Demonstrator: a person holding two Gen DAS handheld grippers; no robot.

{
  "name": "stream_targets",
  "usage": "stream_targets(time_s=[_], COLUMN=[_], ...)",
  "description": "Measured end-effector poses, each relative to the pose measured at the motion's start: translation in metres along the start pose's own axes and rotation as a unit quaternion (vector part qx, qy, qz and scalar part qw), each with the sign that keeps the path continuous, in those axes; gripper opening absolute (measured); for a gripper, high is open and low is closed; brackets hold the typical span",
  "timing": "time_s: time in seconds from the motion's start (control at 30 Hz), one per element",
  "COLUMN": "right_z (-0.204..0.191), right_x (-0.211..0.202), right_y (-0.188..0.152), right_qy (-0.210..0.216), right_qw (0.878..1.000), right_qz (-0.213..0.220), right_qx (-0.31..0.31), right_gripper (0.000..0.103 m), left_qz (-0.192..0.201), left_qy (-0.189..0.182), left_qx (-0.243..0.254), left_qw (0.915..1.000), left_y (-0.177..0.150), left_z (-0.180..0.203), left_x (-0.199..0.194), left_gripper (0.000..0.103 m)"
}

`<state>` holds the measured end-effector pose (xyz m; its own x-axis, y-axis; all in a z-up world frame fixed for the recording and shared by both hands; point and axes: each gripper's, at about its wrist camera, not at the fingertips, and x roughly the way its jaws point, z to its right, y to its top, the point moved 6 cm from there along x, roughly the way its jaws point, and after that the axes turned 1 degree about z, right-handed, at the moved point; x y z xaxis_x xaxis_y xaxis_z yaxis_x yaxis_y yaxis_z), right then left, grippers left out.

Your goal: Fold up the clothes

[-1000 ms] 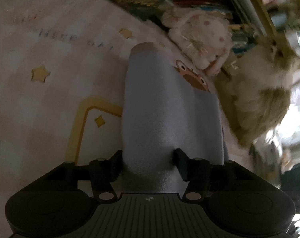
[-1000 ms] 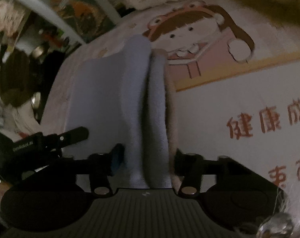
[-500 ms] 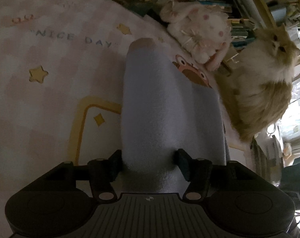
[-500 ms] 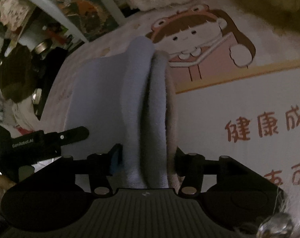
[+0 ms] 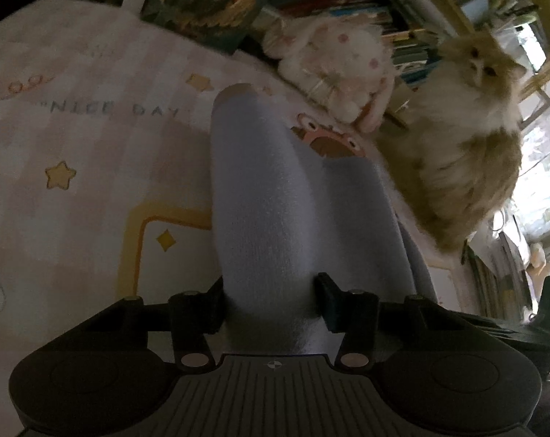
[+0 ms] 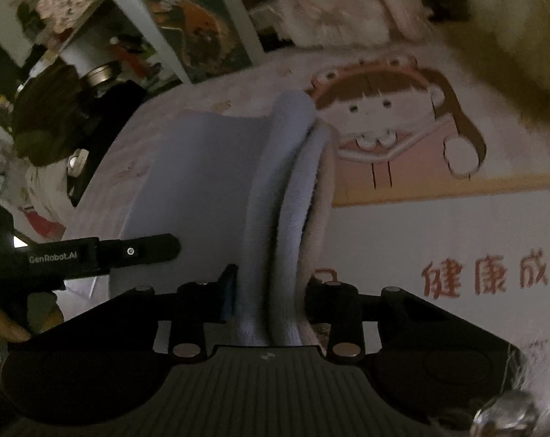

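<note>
Dim indoor scene seen from 2 cameras, 1 on each hand-held gripper, both looking down at a pale pink mat [image 5: 93,196] printed with stars and the words "NICE DAY".

Left wrist view: the left gripper [image 5: 271,302] has a thick bunch of light blue fleecy cloth [image 5: 275,211] between its 2 black fingers [image 5: 209,306]. The jaws are partly apart and closing, and the cloth fills the gap from side to side, with both fingers against it. The cloth runs away from the gripper in a rounded ridge across the mat. Past it sit a white plush rabbit [image 5: 333,62] with pink spots and a fluffy ginger and white cat [image 5: 467,138], both at the mat's far edge, in front of crowded bookshelves [image 5: 333,3].

Right wrist view: the right gripper [image 6: 271,302] has 2 or 3 layers of the same cloth [image 6: 275,218] standing on edge between its fingers [image 6: 205,302]. Its jaws are narrower than the left ones and also closing, pressed on the layers. To the left the cloth spreads flat on the mat [image 6: 438,225]. The other gripper [image 6: 129,251] reaches in from the left beside that flat part. To the right the mat shows a cartoon girl [image 6: 384,116] and red Chinese characters [image 6: 482,276].
</note>
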<state>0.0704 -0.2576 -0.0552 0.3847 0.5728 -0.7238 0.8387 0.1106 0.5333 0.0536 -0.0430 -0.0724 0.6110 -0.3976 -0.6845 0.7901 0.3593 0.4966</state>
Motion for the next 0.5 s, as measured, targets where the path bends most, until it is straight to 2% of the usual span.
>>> stream_targets(time_s=[0.5], right_z=[-0.014], right_x=[-0.018], right_y=[-0.001], right_qy=[-0.018], right_qw=[0.999], right_qz=[0.035], right_qx=[-0.036], right_gripper=[0.032], left_qz=[0.026], left_qy=[-0.022], left_qx=[0.033], left_qw=[0.9989], left_y=[0.004], left_z=[0.012], left_x=[-0.013], left_gripper=[0.048])
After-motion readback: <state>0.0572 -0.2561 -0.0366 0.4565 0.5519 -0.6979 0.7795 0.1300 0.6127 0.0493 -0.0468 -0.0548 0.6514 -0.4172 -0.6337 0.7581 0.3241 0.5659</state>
